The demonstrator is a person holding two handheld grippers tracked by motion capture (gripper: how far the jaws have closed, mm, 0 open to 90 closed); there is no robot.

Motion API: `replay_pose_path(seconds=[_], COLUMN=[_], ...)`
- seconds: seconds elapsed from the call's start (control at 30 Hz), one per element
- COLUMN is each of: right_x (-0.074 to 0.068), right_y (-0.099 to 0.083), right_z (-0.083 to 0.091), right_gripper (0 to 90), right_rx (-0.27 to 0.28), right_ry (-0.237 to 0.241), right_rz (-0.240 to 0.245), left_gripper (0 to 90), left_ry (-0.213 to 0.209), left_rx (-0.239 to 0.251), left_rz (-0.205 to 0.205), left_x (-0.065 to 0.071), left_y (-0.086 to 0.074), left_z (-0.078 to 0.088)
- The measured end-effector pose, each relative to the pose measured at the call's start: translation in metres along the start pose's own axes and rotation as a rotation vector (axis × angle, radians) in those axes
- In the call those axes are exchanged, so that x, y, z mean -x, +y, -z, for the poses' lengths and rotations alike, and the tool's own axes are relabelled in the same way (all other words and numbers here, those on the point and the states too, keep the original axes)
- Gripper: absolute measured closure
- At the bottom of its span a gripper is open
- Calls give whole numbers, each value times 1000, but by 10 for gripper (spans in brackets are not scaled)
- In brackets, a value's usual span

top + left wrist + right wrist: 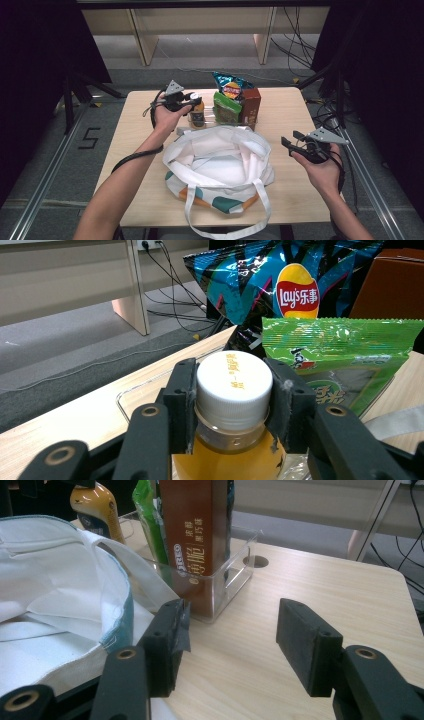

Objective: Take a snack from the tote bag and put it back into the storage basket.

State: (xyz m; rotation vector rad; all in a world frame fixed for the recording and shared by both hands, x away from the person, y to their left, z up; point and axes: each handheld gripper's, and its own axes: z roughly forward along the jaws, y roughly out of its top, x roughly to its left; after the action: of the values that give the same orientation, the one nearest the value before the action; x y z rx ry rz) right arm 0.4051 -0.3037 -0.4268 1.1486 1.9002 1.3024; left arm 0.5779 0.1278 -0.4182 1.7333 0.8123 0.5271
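My left gripper (232, 405) is clamped on the white cap (234, 383) of the orange juice bottle (197, 114), both pads pressing the cap's sides. The bottle stands at the left end of the clear plastic bin (235, 580), which sits just behind the white tote bag (220, 160). I have the cap, not the body, and that is the risk: if I lift with a tilt, the heavy bottle can swing under the pads or twist loose and drop, I reckon. It could also clip the bin's wall or drag on the green snack packet (345, 365) just beside it on the way out.

My right gripper (230, 647) hangs to the right of the tote bag with its jaws apart and nothing between them, over bare table (310, 580). The bag's mouth is soft and partly slumped; with nothing holding it wide, the bottle may catch the rim and fold the cloth inward.

Containers, biggest first. The tote bag lies open in the middle of the table, white lining showing, and I see nothing inside it, though its folds hide part of the floor. The bin behind it holds the blue Lay's chip bag (295, 285), the brown Oreo box (197, 540) at its right end, the green packet in the middle, and my bottle.
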Motion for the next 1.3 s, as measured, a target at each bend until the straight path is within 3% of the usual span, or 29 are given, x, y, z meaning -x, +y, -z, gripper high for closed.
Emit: replay_pose_path(seconds=[0.3, 0.4, 0.53, 0.67, 0.7, 0.9, 1.0, 1.03, 1.1, 1.3], right_x=[0, -3, -3, -2, -4, -1, -1, -1, -1, -1], right_y=[0, 0, 0, -1, 0, -1, -1, 0, -1, 0], right_z=[0, 1, 1, 0, 1, -1, -1, 1, -1, 0], right_gripper=[459, 459, 458, 458, 458, 458, 457, 457, 457, 456], right_rx=[-4, -15, -18, -6, -17, 11, 10, -21, 10, -8], right_ry=[-3, -6, -4, -3, -8, -13, -18, -6, -13, -6], right_rz=[-1, -34, -41, -17, -45, -5, -4, -4, -8, -5], left_gripper=[581, 580, 577, 560, 539, 468, 433, 418, 381, 300], left_ry=[-3, -1, -2, -1, -3, -5, -7, -10, -17, -5], left_rx=[-6, -6, -9, -15, -16, -23, -24, -24, -29, -37], left_rz=[-2, 1, -8, 0, -1, 0, -2, -1, 12, 14], left_x=[0, 1, 1, 1, 1, 1, 1, 1, 1, 2], left_y=[1, 1, 1, 1, 1, 1, 1, 1, 1, 1], left_z=[-1, -2, -2, -3, -3, -3, -3, -3, -4, -3])
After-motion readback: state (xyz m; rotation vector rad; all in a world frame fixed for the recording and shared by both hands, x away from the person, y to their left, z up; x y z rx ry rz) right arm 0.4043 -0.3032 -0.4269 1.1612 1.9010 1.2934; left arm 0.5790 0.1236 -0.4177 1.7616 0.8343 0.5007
